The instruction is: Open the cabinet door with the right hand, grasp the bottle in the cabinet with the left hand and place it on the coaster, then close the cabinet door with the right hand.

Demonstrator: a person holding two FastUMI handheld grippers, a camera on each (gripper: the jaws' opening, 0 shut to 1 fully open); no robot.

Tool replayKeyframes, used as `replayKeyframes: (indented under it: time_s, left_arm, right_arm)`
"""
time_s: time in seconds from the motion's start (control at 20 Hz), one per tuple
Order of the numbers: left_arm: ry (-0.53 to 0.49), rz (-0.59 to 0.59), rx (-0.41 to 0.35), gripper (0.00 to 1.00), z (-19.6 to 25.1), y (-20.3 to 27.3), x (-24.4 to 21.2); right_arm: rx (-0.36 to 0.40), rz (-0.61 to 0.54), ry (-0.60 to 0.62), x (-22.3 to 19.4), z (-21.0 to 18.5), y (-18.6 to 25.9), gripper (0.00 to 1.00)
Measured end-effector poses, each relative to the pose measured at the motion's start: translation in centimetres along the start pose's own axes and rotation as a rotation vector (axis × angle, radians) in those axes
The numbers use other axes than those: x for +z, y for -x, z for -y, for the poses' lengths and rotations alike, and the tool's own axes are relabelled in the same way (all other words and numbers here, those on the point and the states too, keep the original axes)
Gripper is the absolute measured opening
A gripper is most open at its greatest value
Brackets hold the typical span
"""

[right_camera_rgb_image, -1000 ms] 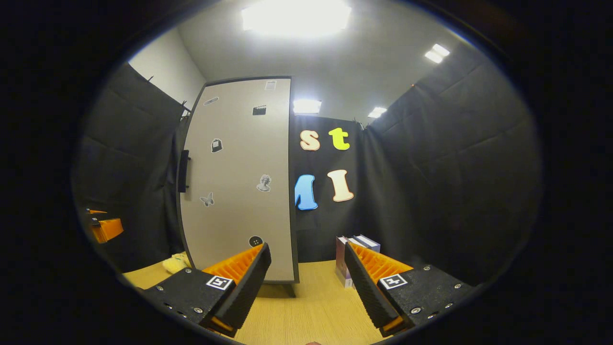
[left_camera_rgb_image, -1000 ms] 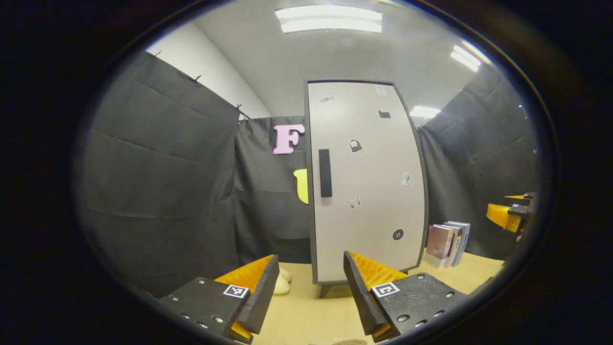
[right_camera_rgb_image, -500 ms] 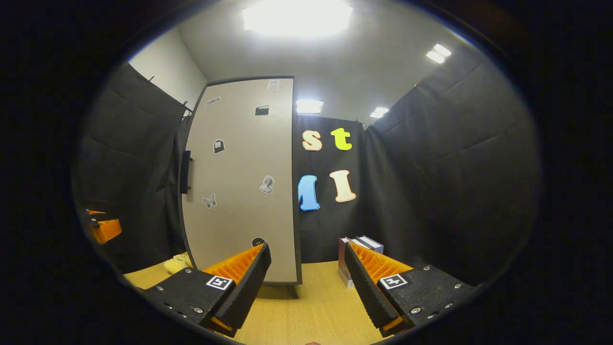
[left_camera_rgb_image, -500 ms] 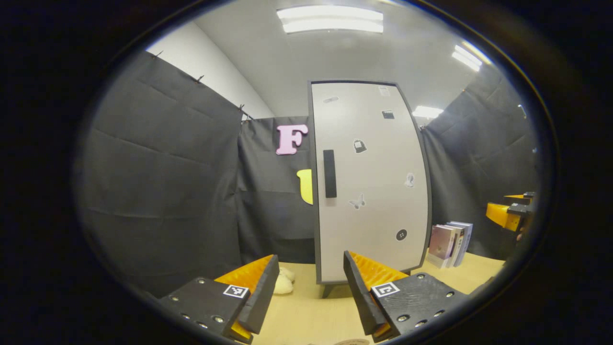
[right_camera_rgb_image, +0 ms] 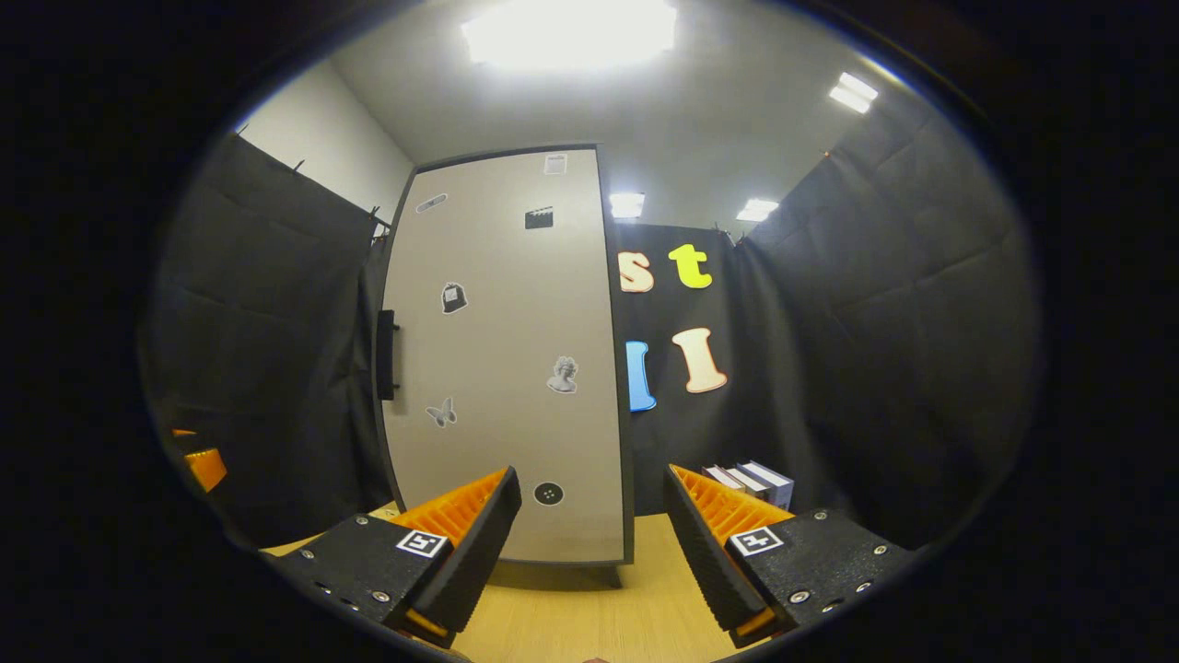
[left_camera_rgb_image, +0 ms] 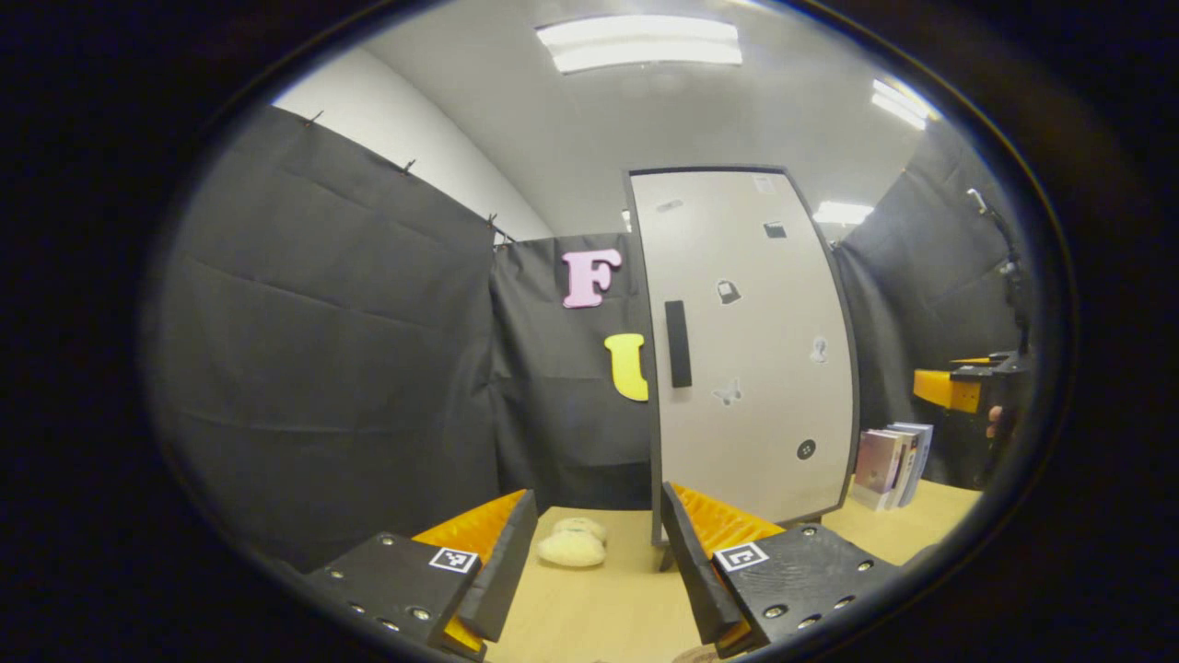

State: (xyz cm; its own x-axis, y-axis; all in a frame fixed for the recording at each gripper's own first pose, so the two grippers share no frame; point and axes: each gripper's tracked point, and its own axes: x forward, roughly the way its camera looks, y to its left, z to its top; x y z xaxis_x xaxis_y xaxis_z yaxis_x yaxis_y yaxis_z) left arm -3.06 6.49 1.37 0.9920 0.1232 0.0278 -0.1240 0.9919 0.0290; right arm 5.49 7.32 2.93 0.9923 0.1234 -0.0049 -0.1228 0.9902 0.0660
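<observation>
My left gripper [left_camera_rgb_image: 594, 552] hangs over the wooden table [left_camera_rgb_image: 589, 612], jaws wide and empty; the right gripper [right_camera_rgb_image: 589, 543] does likewise. Just past the left one lies a pale, soft-looking lump [left_camera_rgb_image: 571, 546]. Beyond stands the cabinet [right_camera_rgb_image: 507, 368], its sticker-dotted door [left_camera_rgb_image: 751, 350] shut, dark handle [left_camera_rgb_image: 678, 343] untouched. Books [left_camera_rgb_image: 889, 453] stand to its right. The bottle is hidden from me.

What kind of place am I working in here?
Most likely a staged recording booth, not a real home: black cloth walls enclose a wooden tabletop with one small cabinet, shut, and a few books beside it.
</observation>
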Motion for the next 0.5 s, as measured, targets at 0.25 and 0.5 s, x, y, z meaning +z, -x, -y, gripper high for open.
replayKeyframes:
  time_s: [0.25,0.5]
  left_arm:
    - [-0.018,-0.005,0.066,0.77,-3.5,1.4,0.0]
    - [-0.025,-0.017,0.134,0.77,-7.1,2.8,-0.3]
  right_arm:
    - [0.058,0.019,-0.002,1.2,-3.7,-2.7,0.95]
    - [0.125,0.031,-0.017,2.5,-8.1,-5.4,0.95]
